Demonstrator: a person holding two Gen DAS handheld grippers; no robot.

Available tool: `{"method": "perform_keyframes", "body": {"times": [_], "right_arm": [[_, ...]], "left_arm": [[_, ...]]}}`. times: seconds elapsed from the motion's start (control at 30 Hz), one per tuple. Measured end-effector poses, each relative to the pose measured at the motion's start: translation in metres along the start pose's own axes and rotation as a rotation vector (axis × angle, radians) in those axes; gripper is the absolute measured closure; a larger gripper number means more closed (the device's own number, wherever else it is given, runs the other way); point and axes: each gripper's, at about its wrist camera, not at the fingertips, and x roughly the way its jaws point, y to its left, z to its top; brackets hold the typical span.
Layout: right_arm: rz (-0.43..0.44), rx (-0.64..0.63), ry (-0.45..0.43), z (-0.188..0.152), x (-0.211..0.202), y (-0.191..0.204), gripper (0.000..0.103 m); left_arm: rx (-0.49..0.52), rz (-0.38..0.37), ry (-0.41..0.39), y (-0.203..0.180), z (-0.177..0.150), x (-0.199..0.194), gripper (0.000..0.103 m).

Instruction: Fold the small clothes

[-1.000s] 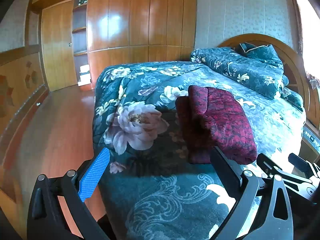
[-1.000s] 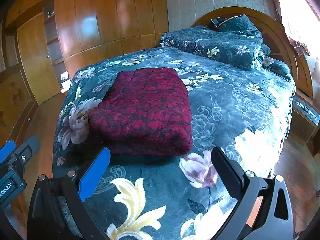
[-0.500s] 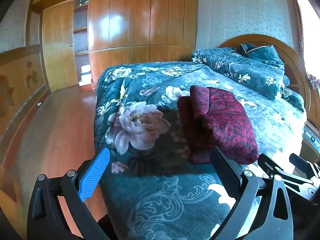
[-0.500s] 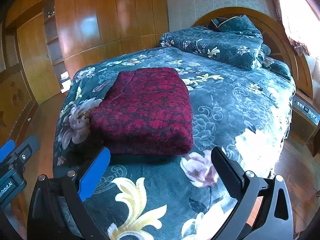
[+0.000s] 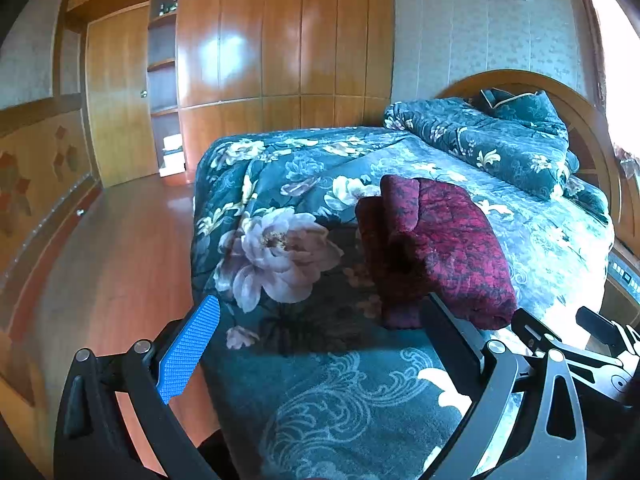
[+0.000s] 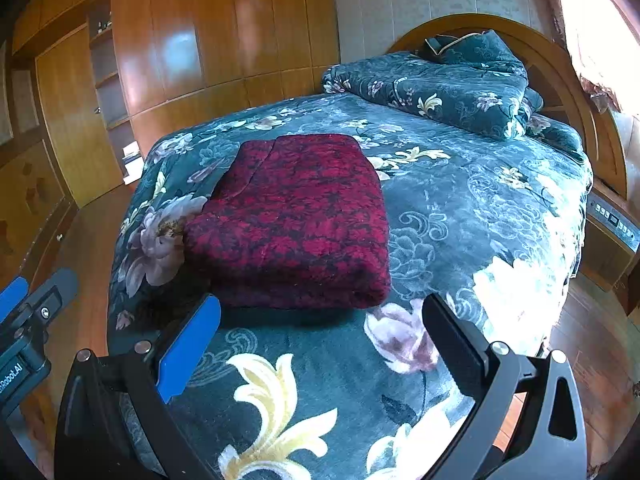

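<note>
Right wrist view, folded red garment (image 6: 292,220) on floral bedspread (image 6: 460,216), rolled quilt (image 6: 440,84) behind

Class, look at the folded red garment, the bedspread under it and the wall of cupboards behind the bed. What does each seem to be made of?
Folded red garment: thick, soft cloth, perhaps fleece or plush, with a matt fuzzy surface and rounded, padded folds.
Bedspread: soft printed fabric, probably plush, with a faint sheen and a flower pattern.
Cupboards: wood or wood veneer with a glossy varnish; the panels mirror bright patches of light.
</note>
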Motion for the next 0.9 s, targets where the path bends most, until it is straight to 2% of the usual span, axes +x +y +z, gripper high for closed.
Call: {"method": "perform_keyframes", "body": {"times": [0.7, 0.9], "right_arm": [[0.005, -0.009, 0.01, -0.0006, 0.005, 0.0031, 0.002], [0.007, 0.003, 0.01, -0.0005, 0.0061, 0.0015, 0.002]], "left_arm": [[0.007, 0.021, -0.012, -0.0007, -0.0036, -0.0008, 0.004], [-0.001, 0.009, 0.027, -0.0001, -0.0053, 0.0079, 0.004]]}}
